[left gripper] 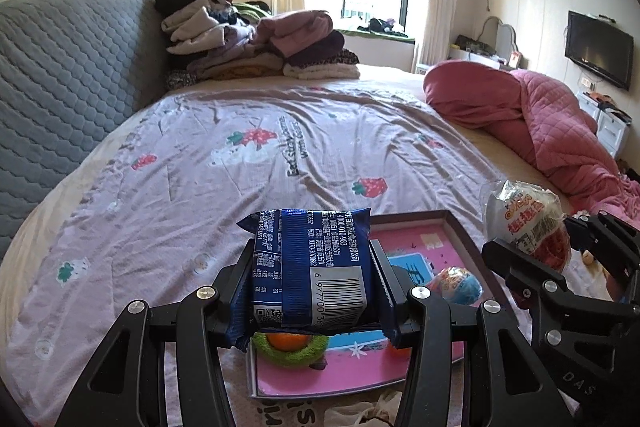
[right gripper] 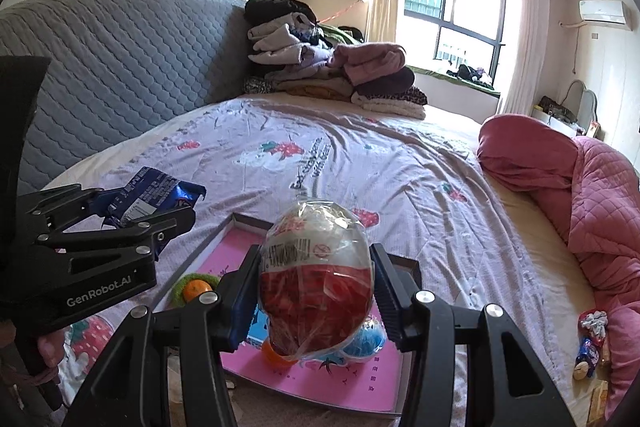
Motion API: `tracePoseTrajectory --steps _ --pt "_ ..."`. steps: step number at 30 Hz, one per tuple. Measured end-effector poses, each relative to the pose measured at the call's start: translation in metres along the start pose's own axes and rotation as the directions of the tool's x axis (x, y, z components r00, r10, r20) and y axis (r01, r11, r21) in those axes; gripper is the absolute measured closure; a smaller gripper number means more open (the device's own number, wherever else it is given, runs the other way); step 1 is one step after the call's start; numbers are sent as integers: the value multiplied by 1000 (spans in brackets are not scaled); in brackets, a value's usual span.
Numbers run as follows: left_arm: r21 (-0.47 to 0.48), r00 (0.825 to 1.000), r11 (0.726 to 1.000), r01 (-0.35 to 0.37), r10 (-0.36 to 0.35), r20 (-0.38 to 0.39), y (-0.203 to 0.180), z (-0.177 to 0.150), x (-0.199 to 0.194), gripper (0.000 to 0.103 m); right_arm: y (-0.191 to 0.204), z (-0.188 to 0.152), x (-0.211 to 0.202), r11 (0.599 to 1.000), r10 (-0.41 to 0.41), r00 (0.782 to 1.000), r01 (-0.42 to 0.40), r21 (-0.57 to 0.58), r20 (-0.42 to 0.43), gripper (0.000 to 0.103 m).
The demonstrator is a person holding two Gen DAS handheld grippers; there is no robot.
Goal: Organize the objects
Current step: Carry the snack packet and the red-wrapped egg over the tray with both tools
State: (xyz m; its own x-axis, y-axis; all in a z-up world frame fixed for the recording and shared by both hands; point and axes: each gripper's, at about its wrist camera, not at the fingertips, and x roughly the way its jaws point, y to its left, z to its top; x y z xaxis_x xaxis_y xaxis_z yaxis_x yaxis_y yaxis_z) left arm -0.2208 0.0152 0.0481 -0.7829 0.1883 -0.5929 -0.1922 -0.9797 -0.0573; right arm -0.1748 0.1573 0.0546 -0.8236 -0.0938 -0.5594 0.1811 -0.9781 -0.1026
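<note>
Left claw (left gripper: 316, 275) around barcoded blue packet (left gripper: 316, 267)

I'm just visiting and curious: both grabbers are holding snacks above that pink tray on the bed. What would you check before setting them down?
1. Left gripper firm on the blue snack packet: ok, fingers press both sides.
2. Right gripper firm on the egg-shaped wrapped snack: ok.
3. Both grippers apart from each other: ok.
4. Bare spot left in the pink tray: ok, though the green ring toy and a blue-and-orange egg already lie in it.
5. Height above the tray: cannot tell.
</note>
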Motion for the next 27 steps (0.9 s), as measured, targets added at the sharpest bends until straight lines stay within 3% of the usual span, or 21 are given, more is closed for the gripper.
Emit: tracePoseTrajectory --steps 13,27 --pt "14 997 1000 -7 8 -71 -9 -17 45 50 -7 -18 32 1000 7 998 -7 3 -63 51" --pt "26 987 999 -40 44 -153 10 -23 94 50 -3 -23 91 1000 10 988 -12 -11 -153 51"
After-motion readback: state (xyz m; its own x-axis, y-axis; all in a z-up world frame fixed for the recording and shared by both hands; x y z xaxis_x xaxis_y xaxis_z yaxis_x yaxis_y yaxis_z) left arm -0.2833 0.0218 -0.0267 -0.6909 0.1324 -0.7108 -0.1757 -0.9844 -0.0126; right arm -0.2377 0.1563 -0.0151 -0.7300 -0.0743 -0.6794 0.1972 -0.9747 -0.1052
